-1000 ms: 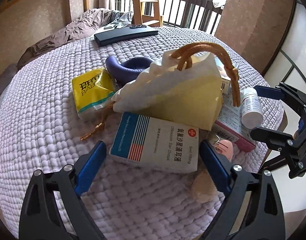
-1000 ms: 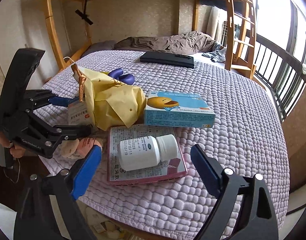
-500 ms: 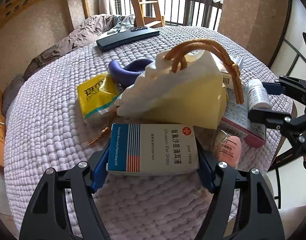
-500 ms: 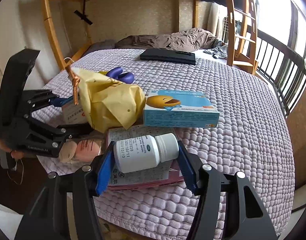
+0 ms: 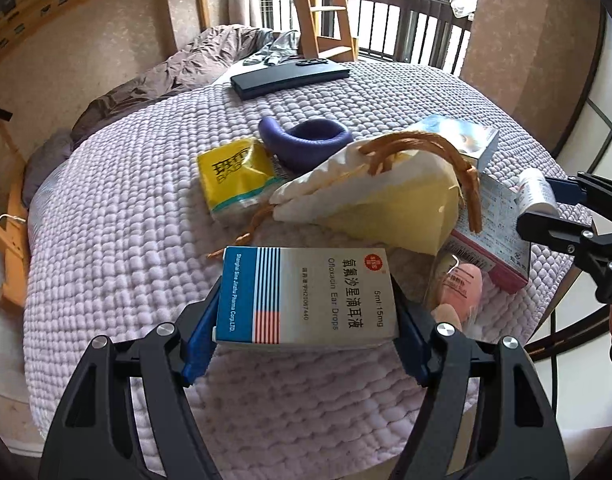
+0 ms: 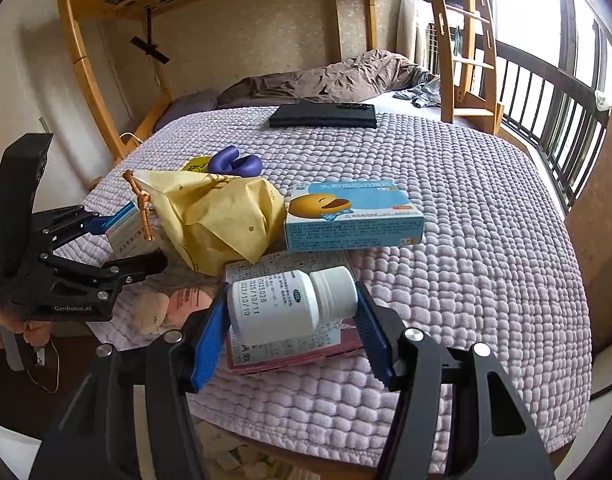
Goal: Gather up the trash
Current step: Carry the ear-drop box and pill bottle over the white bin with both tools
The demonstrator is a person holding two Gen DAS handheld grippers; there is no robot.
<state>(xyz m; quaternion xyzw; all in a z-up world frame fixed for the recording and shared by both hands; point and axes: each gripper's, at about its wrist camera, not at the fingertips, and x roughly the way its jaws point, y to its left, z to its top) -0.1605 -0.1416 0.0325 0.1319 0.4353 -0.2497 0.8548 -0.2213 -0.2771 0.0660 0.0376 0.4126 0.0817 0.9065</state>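
My left gripper (image 5: pixel 306 320) is shut on a blue-and-white ear drops box (image 5: pixel 306 296) and holds it a little above the quilt. My right gripper (image 6: pixel 291 328) is shut on a white pill bottle (image 6: pixel 289 304) lying sideways, lifted just above a pink box (image 6: pixel 289 356). A yellow paper bag (image 5: pixel 386 208) with orange rope handles lies behind. It also shows in the right wrist view (image 6: pixel 221 216). A blue duck box (image 6: pixel 354 216), a yellow packet (image 5: pixel 237 176) and pink sponges (image 5: pixel 458 288) lie around it.
A purple curved object (image 5: pixel 306 140) lies behind the bag. A dark flat case (image 6: pixel 324 116) lies further back on the lilac quilted bed (image 6: pixel 486 240). A rumpled brown duvet and a wooden ladder stand at the far end. The bed edge is right below both grippers.
Both grippers closed: the left on the ear drops box, the right on the pill bottle. Both items have since risen slightly off the bed.
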